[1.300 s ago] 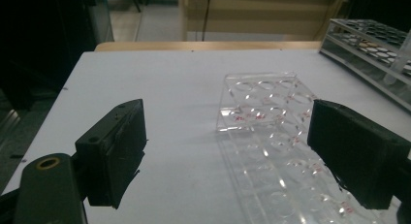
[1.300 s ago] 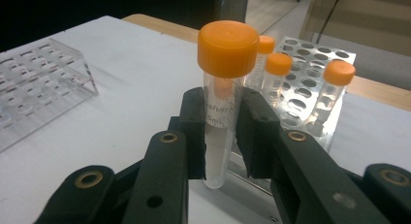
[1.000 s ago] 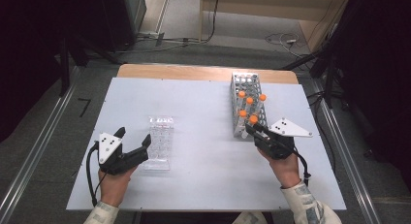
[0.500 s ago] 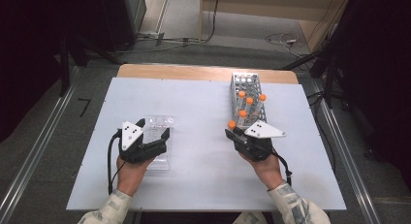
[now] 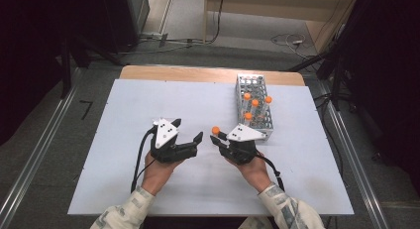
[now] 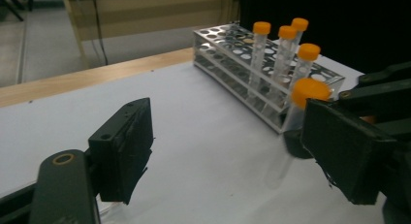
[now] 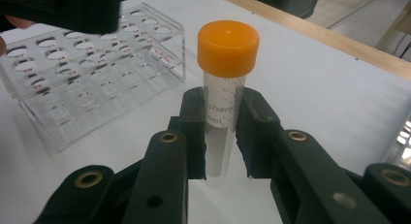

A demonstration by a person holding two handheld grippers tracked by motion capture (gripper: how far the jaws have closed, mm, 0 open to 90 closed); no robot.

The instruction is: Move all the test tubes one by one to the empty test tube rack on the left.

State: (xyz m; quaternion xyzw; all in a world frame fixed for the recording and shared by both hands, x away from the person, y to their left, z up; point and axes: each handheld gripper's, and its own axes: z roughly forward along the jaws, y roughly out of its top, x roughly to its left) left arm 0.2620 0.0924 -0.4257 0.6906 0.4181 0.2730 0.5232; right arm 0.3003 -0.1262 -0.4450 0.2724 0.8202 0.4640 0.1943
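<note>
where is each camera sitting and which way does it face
High view: fixed above the person's side, looking forward and down on the table; both forearms, left gripper and right gripper show.
Left gripper view: rides the left gripper, looks between its open jaws toward the metal rack.
Right gripper view: rides the right gripper, facing the clear rack.
Shared: the orange-capped tube held by the right gripper shows in all three views.

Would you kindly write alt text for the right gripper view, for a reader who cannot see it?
The right gripper is shut on an upright clear tube with an orange cap, held above a white table. A clear plastic rack with empty holes stands behind it at the left, and the table's wooden edge runs across the upper right.
</note>
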